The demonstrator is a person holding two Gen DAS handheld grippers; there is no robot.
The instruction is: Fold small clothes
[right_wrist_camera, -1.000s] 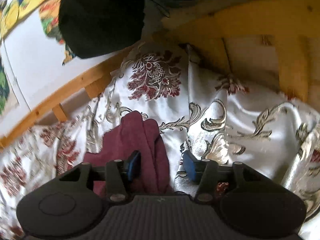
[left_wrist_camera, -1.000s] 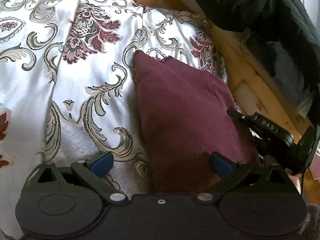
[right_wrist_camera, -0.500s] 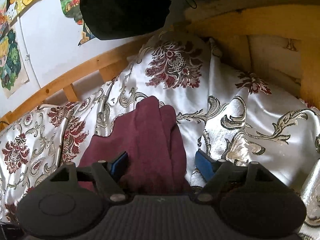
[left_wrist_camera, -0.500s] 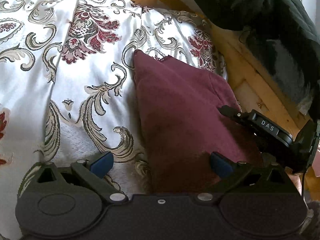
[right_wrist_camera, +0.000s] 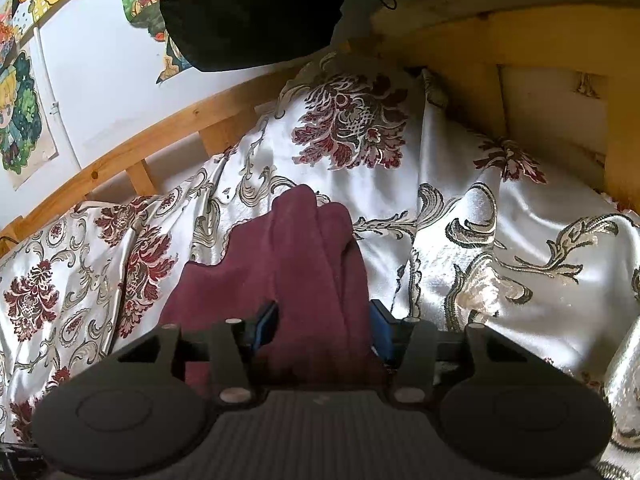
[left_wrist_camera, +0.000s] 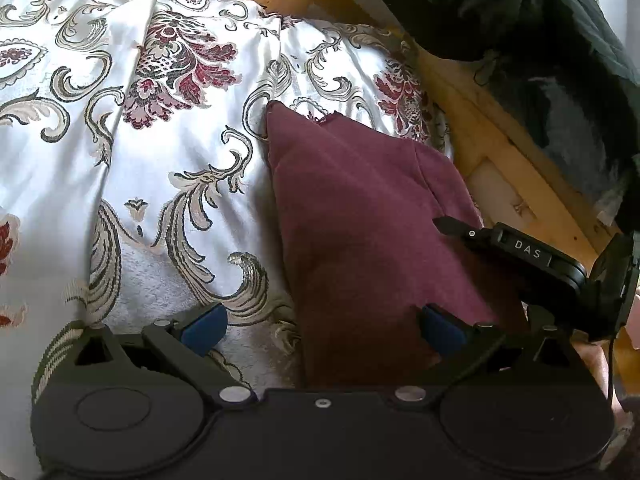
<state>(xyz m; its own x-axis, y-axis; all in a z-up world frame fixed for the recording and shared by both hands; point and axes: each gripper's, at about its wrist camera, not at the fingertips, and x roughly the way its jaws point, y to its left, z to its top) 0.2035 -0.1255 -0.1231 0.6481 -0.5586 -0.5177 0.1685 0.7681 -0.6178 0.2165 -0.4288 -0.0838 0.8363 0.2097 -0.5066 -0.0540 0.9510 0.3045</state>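
Where the left wrist camera looks down, the left gripper (left_wrist_camera: 322,326) has its blue fingers (left_wrist_camera: 204,322) spread wide and holding nothing; the maroon garment (left_wrist_camera: 360,216) lies folded on the patterned bedspread (left_wrist_camera: 120,120), its near edge passing between the fingers, close to the right one; the right gripper (left_wrist_camera: 520,252) reaches in from the right, low over the garment's far side, beside the wooden bed frame (left_wrist_camera: 500,148); a dark cloth (left_wrist_camera: 520,8) hangs above.

From the right wrist camera, the right gripper (right_wrist_camera: 324,326) has its fingers (right_wrist_camera: 266,322) narrowed around a bunched fold of the maroon garment (right_wrist_camera: 288,256), both pads touching the cloth; the bedspread (right_wrist_camera: 480,220) runs up to the wooden bed frame (right_wrist_camera: 140,148), with cartoon posters (right_wrist_camera: 20,120) on the wall.
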